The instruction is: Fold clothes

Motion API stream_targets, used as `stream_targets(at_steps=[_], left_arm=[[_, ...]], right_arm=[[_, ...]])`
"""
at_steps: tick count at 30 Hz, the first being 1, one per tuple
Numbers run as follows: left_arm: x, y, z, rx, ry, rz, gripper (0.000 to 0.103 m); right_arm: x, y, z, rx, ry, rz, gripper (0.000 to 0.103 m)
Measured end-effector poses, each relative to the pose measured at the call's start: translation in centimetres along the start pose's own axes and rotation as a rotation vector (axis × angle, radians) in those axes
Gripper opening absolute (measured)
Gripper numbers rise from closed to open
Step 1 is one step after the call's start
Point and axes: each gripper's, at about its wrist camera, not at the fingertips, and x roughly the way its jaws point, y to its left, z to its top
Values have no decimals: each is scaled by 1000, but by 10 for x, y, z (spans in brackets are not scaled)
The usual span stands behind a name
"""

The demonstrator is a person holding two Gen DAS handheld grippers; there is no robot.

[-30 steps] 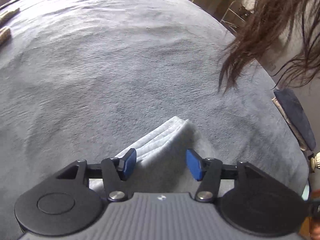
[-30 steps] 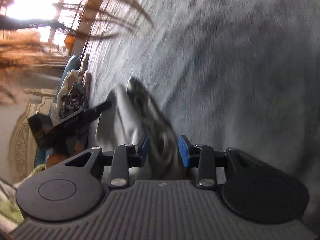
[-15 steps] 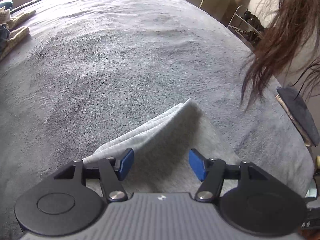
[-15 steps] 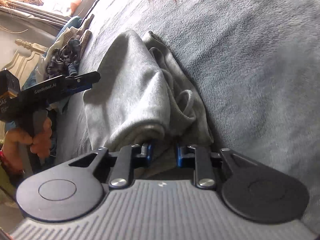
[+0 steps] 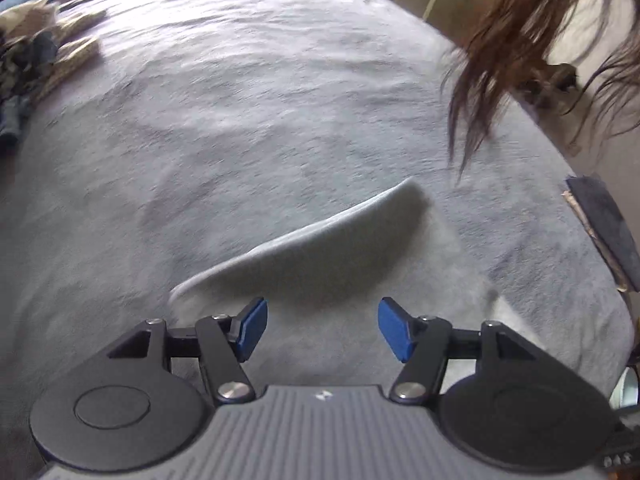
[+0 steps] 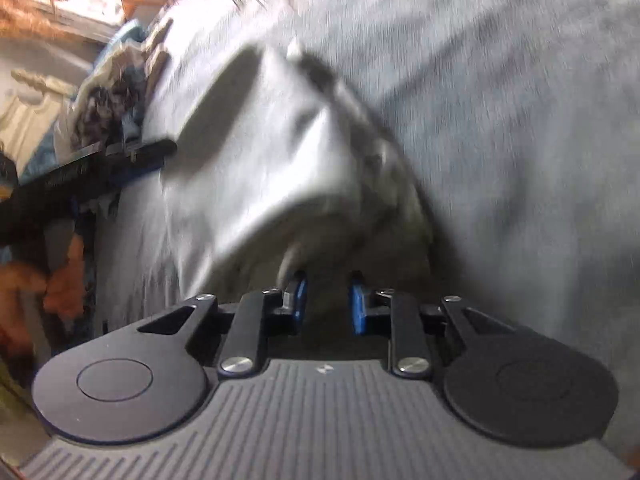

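A grey plush bedcover (image 5: 248, 128) fills both wrist views and carries everything else. On it lies a light grey garment (image 5: 320, 264), apparently a sweatshirt, partly folded: in the left wrist view its folded upper edge arches across the middle of the cover, with the flat body of the cloth spreading toward the camera. In the right wrist view the same garment (image 6: 256, 152) is bunched and raised into a ridge running away from the camera; motion blur hides its finer detail. A heap of mixed clothes (image 5: 28, 68) sits at the far left edge of the cover, well apart from the garment. Long brown hair (image 5: 516, 44) of the person hangs into the upper right of the left wrist view. The left gripper (image 5: 322, 330) hovers over the flat part of the garment with its blue pads (image 5: 252, 330) spread wide and nothing between them. The right gripper (image 6: 325, 304) has its jaws drawn close, clamped on a fold of the garment's near edge. At the left of the right wrist view the left gripper appears again, held in a hand (image 6: 60, 280).
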Motion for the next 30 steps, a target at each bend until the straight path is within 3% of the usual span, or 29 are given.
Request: stream_targets(at_steps=[6,8,12,13,19,21,27,30], left_arm=[[-6,29,-28,-132,62,107,63],[-9,36,-37,-165,84,121,63],[-13,48,-51,-234,125,116,63],[-14,50,-55,-253,133,113,63],[-26,69,-81,-350,165,128,63],[-32,77,-88,-374,173,144,63],[-52,111,-109,-456,179,193,63],[-53,123,-118,-506,174,175,63]], right_arm=[[29,26,-11,-57,186,76,22],[48,32,1,-75,169,35,22],[56,22,28,102,133,17,22],[53,24,26,99,142,10,22],[55,48,-1,14,334,5,23],[67,61,2,-35,344,-3,23],[91,76,12,-50,264,-40,23],[84,78,-6,-51,321,-12,23]])
